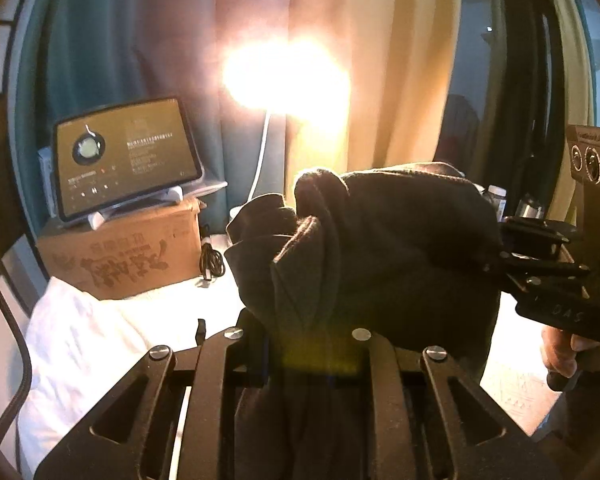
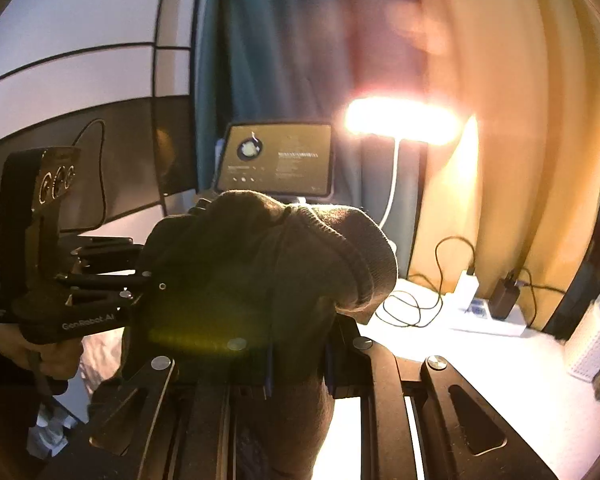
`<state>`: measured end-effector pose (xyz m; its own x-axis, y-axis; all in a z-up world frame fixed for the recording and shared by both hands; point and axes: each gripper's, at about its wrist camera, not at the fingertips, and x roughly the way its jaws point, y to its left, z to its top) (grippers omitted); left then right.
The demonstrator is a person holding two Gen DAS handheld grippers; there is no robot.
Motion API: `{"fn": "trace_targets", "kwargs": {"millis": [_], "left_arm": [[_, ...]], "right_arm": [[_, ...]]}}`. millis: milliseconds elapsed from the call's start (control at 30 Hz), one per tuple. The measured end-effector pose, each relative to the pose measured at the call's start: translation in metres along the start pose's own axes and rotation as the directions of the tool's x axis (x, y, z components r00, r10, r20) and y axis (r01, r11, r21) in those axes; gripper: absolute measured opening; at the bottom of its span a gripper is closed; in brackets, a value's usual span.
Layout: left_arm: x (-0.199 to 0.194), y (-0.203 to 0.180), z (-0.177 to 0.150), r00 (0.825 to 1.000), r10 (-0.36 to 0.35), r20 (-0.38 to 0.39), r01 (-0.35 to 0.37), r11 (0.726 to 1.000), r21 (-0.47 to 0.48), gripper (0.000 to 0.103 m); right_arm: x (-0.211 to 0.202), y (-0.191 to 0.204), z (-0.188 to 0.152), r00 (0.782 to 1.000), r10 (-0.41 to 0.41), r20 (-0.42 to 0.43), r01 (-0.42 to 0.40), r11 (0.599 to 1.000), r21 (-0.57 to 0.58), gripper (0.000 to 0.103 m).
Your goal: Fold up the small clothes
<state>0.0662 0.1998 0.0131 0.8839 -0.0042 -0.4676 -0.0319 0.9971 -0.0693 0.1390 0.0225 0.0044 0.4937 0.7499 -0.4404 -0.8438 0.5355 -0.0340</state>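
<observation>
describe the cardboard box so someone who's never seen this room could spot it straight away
Start at the bright lamp in front of the curtains and look down to its left, where a white surface meets the teal curtain. The cardboard box sits there. It is the only brown thing with dark printing on its side, and a tablet on a stand rests on top of it.

The dark garment [image 1: 380,248] is a small, thick piece of cloth with a ribbed knit edge [image 2: 364,256]. It is hanging bunched and creased above the white surface, gathered into rounded folds at the top. Its lower part is trailing down out of sight in both views. Backlighting is leaving its colour and exact type unclear.
</observation>
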Motion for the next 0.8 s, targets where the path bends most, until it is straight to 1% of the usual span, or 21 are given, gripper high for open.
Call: {"fn": "trace_targets", "kwargs": {"millis": [400,633,800], "left_arm": [[0.062,0.02,-0.005,0.993,-0.019,-0.114,0.017,1.0,-0.022,0.017],[0.095,0.036,-0.014,0.983,-0.018,-0.18,0.01,0.999,-0.044,0.017],[0.116,0.047,-0.021,0.974,-0.007,-0.228,-0.008,0.998,-0.066,0.017]], "right_arm": [[0.073,-0.047,-0.016,0.995,0.017,-0.098,-0.008,0.996,0.093,0.018],[0.115,-0.072,-0.028,0.986,0.035,-0.162,-0.013,0.991,0.133,0.018],[0.149,-0.084,-0.041,0.974,0.067,-0.214,-0.029,0.984,0.176,0.018]]}}
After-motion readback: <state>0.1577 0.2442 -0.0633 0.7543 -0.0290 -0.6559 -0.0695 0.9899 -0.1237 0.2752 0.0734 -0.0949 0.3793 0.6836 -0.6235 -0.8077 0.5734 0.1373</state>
